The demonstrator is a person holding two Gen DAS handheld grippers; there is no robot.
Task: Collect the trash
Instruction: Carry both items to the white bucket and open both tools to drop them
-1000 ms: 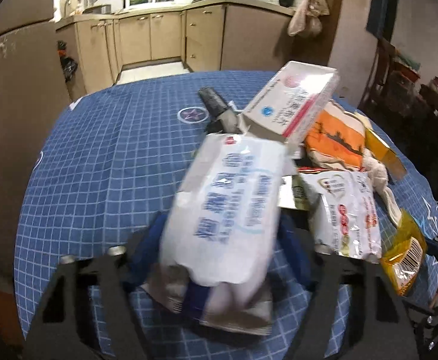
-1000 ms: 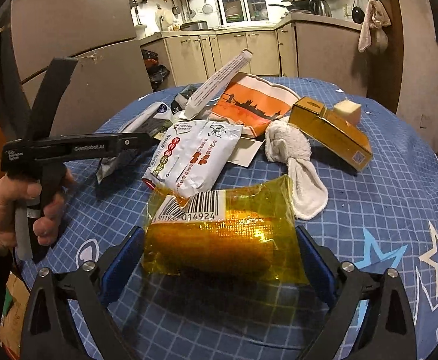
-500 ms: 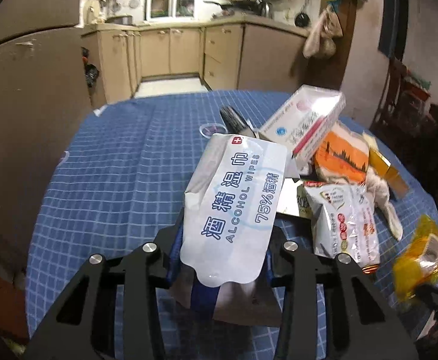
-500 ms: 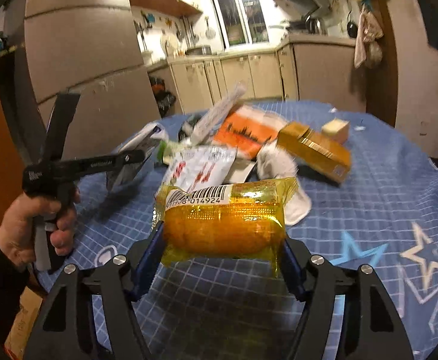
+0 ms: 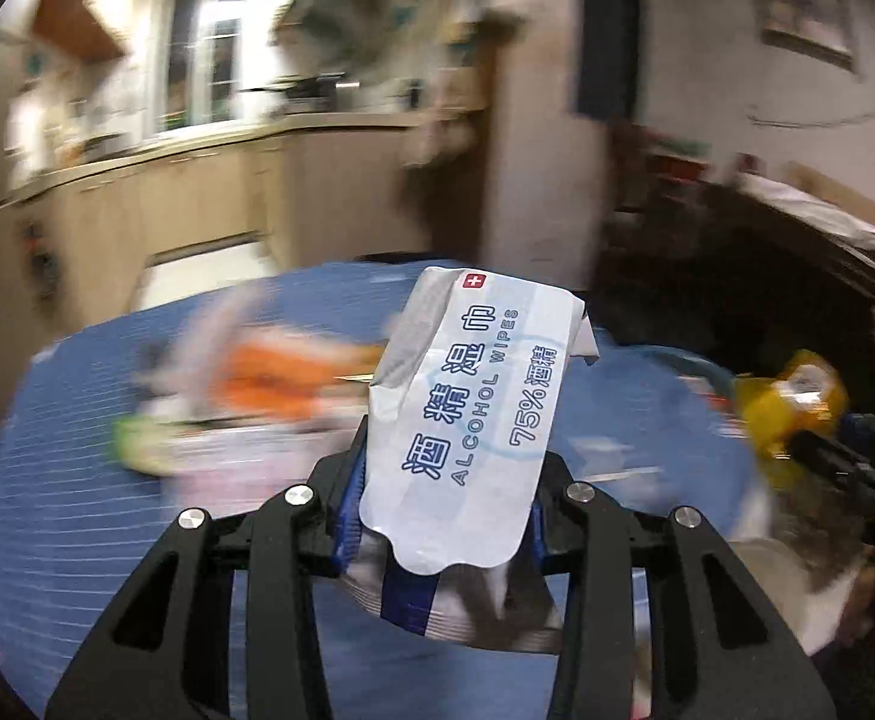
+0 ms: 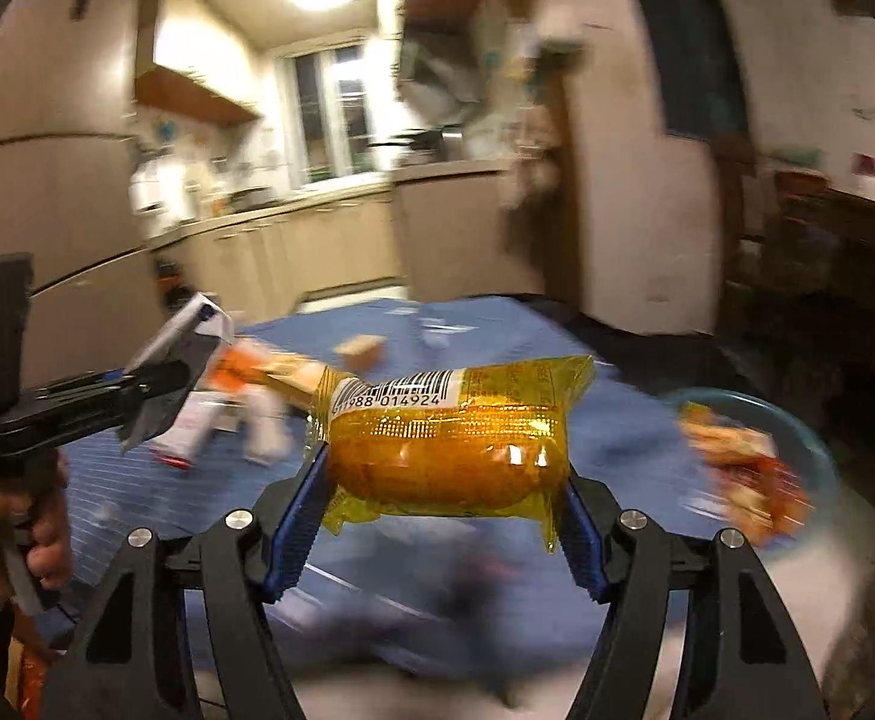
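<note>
Two grippers: each one holds a piece of trash above the blue table (image 5: 107, 516).
Left gripper (image 5: 440, 516): clamped on white alcohol wipes pack (image 5: 473, 414).
Right gripper (image 6: 443, 516): clamped on yellow packet (image 6: 449, 450).
Right view only: person's hand (image 6: 11, 522) and a glass bowl (image 6: 797, 426).

The wipes pack (image 5: 473, 414) is white with dark blue letters and a small red square with a white cross. The snack bag (image 6: 449, 456) is see-through yellow-orange with a white barcode patch. Under both, the tablecloth (image 5: 107, 516) is blue with thin white squares.
</note>
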